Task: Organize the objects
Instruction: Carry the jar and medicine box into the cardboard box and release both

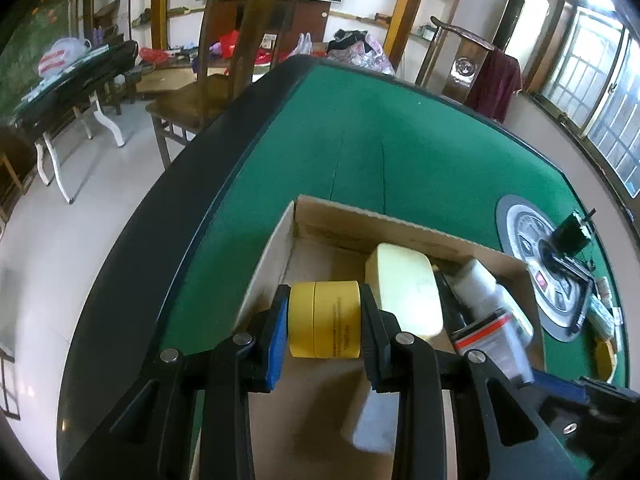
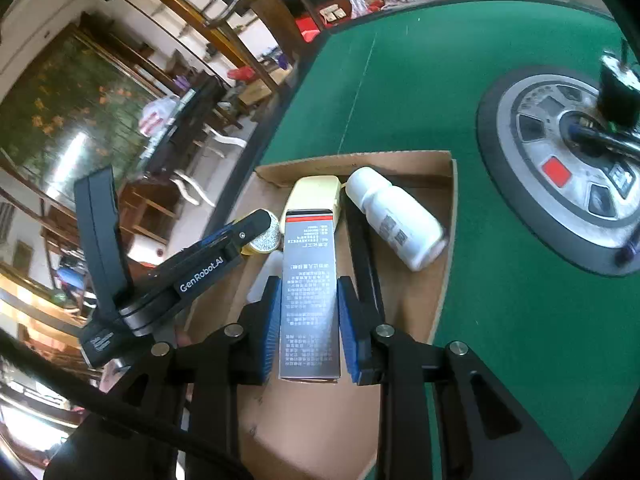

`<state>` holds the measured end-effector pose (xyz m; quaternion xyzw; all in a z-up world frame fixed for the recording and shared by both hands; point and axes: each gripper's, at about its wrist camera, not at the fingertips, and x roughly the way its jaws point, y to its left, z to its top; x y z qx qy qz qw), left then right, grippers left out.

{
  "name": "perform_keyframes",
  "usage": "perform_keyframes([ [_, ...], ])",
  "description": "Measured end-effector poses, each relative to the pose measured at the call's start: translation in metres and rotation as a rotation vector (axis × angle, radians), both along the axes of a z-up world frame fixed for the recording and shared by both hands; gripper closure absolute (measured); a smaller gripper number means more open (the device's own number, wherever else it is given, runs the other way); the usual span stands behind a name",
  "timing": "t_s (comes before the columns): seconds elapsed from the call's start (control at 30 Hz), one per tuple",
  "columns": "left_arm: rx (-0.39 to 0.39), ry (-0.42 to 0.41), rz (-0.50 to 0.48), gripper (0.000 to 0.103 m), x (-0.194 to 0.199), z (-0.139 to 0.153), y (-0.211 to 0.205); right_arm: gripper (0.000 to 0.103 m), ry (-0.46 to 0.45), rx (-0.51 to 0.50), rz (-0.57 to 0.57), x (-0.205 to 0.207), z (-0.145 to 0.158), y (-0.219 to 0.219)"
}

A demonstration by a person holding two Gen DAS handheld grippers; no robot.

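Left wrist view
Left claw [image 1: 324, 318]: closed on a yellow round jar [image 1: 325, 319] — blue pads pressed against its two flat ends, the jar lying sideways between them.
Jar's place: held over the left part of an open cardboard box [image 1: 280, 248], near the box's left wall.
Box contents: a pale yellow rounded case [image 1: 406, 288] just right of the jar; a white bottle [image 1: 480, 282] lying on its side farther right.
Box's place: on the green felt tabletop [image 1: 360, 132], beside a round grey control panel [image 1: 532, 240] set into the felt.
Background: a wooden chair [image 1: 224, 76] beyond the far edge of the tabletop.

Right wrist view
Right claw [image 2: 307, 326]: closed on a silver carton [image 2: 308, 292] with a red stripe — gripped by its long sides, pointing toward the box's far wall.
Carton's place: above the box floor, its far end overlapping the pale yellow case.
Left claw here: reaching in from the left, the jar partly hidden behind its finger.
White bottle: lying tilted in the far right corner of the box.
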<state>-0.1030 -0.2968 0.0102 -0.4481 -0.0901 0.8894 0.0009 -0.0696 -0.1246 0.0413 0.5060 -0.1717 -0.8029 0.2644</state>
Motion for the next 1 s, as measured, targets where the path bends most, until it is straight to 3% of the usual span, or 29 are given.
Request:
perform_keyframes([
  [0.17, -0.038, 0.011, -0.02, 0.075, 0.006, 0.001, 0.007, 0.078, -0.009, 0.06, -0.002, -0.006, -0.009, -0.006],
  [0.23, -0.016, 0.019, -0.004, 0.074, 0.01, 0.002, 0.004, 0.078, -0.005, 0.08, -0.001, -0.006, -0.01, -0.006],
  [0.3, 0.023, 0.026, 0.017, 0.069, 0.015, 0.004, -0.001, 0.077, -0.001, 0.109, -0.004, -0.006, -0.011, -0.006],
  [0.37, 0.038, 0.049, 0.039, 0.056, 0.022, 0.008, -0.004, 0.077, -0.01, 0.116, -0.003, -0.005, -0.012, -0.005],
  [0.5, 0.09, 0.094, 0.078, 0.052, 0.038, 0.016, -0.009, 0.071, -0.008, 0.12, -0.005, -0.004, -0.012, -0.001],
  [0.67, 0.254, 0.098, 0.135, 0.052, 0.057, 0.014, -0.015, 0.07, 0.027, 0.146, 0.001, -0.001, -0.008, -0.004],
  [0.77, 0.3, 0.101, 0.179, 0.052, 0.064, 0.014, -0.018, 0.07, 0.03, 0.165, 0.013, 0.003, -0.009, -0.004],
  [0.87, 0.401, 0.065, 0.213, 0.052, 0.072, 0.002, -0.021, 0.07, 0.044, 0.19, 0.031, 0.008, -0.008, -0.004],
  [1.0, 0.427, 0.073, 0.25, 0.052, 0.085, -0.001, -0.015, 0.07, 0.044, 0.193, 0.065, 0.015, -0.007, -0.005],
])
